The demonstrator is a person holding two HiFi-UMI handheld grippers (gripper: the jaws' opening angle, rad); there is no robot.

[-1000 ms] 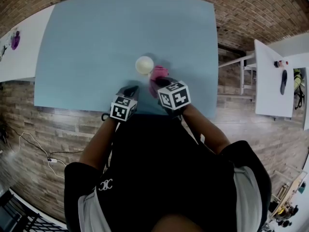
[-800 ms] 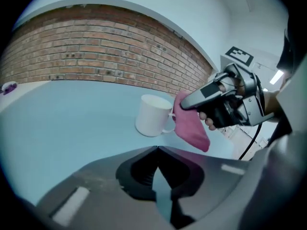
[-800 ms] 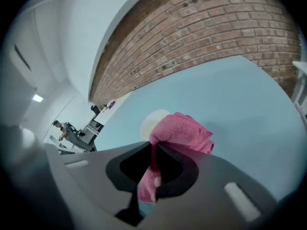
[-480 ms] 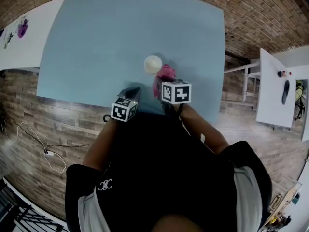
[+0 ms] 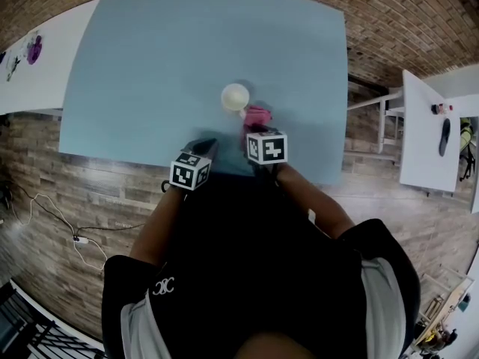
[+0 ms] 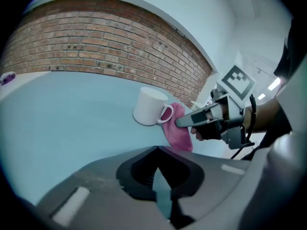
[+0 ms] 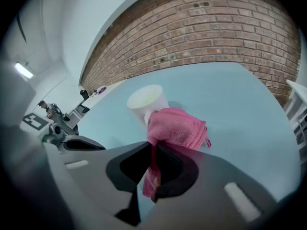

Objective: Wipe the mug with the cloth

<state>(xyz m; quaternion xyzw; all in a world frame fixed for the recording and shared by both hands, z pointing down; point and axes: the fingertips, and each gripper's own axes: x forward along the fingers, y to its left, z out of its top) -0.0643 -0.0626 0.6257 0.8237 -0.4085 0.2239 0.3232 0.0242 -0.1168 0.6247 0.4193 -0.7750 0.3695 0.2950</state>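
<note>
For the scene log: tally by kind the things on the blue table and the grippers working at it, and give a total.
Mugs: 1, the white mug
Cloths: 1, the pink cloth, pinched in the right gripper
Grippers: 2, that one and the left gripper, shut and empty
Total: 4

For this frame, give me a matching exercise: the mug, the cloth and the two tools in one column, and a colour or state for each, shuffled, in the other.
Column one:
1. mug
2. cloth
3. left tool
4. right tool

Column two:
A. shut, nothing between its jaws
B. pink, bunched beside the handle
C. shut on fabric
D. white, standing upright

Pairs: 1-D, 2-B, 3-A, 4-C.
</note>
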